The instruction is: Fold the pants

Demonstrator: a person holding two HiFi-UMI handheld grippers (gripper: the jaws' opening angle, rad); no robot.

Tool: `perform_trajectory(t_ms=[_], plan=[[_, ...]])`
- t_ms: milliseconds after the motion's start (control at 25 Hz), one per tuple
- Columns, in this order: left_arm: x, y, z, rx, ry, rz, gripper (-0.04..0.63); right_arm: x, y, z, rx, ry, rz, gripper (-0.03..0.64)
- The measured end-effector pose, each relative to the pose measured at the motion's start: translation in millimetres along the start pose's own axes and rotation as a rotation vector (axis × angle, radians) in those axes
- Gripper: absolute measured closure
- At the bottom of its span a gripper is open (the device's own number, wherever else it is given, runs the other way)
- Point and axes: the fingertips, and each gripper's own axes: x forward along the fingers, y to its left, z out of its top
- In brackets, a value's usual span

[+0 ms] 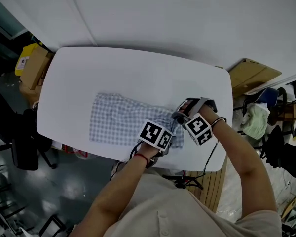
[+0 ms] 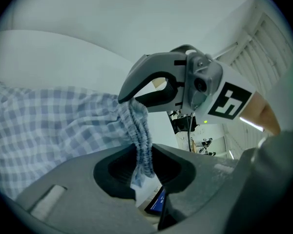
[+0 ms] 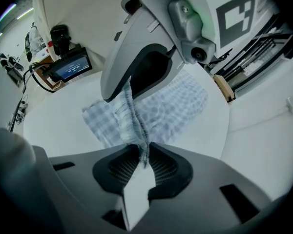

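Checked pants (image 1: 119, 120) laid on white counter (image 1: 138, 68), right end bunched at grippers. Left gripper (image 2: 141, 165) clamped on gathered waistband (image 2: 140, 130); right gripper (image 3: 142, 161) clamped likewise. Fabric judged light, soft, limp. Waistband corners best gripped; both layers possibly pinched.

Pale beige shirt (image 1: 187, 214) and red wristband (image 1: 141, 157); grey left gripper (image 2: 142, 161) and right gripper (image 3: 142, 156) carry black-and-white marker cubes (image 1: 156, 135) (image 1: 198, 129).

**Cluttered workroom, white bench mid-frame**

White rounded bench (image 1: 138, 65) stands over a dark glossy floor (image 1: 64, 186). Pale plain wall (image 1: 187, 14) lies beyond it. Cardboard boxes (image 1: 34, 68) sit at the bench's left end and a single cardboard box (image 1: 251, 73) at its right. Black chair (image 1: 15, 137) at left. Wooden planks (image 1: 212, 181) lower right. Small lit monitor (image 3: 71, 68) off to the side.
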Motion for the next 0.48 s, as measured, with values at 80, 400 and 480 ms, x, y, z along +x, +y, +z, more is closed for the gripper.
perform_trajectory(t_ms=[80,400,480], plan=[[4.9,-0.8,-0.4,0.003,-0.002,0.000,0.508,1.7,3.3,-1.9,0.000,0.003,0.000,0.545],[24.2,-16.4,-7.8,0.003,-0.026,-0.083,0.403,-4.3,11.0,-18.6,0.099,-0.012,-0.018,0.487],[29.3,-26.0,-9.3,0.017,-0.035,-0.114,0.368,-11.0,14.5,-31.0,0.134,0.008,-0.018,0.476]])
